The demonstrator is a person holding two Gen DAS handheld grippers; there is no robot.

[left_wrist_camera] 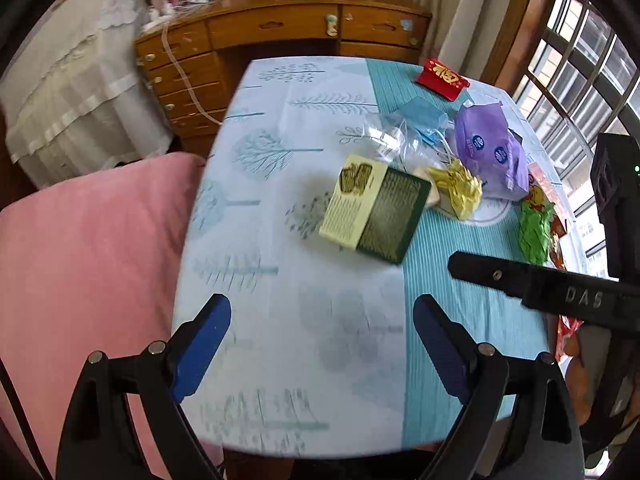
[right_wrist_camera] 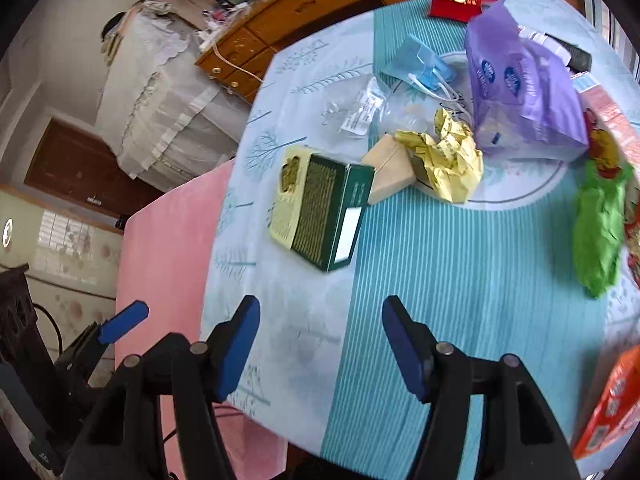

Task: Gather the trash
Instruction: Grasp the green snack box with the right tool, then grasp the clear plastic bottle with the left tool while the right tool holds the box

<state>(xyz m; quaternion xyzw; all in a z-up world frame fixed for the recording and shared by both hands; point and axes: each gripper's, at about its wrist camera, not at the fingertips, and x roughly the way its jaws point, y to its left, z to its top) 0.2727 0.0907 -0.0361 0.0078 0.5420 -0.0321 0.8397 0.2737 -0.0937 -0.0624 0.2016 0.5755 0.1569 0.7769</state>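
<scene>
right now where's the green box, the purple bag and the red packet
green box (right_wrist_camera: 320, 216): right wrist view, dark patterned top face
purple bag (right_wrist_camera: 516, 92): right wrist view, middle of its side
red packet (left_wrist_camera: 440, 77): left wrist view, printed front

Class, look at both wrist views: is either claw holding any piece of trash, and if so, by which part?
Nothing is held. The left claw and the right claw both stand open above the tablecloth, short of the green box.
</scene>
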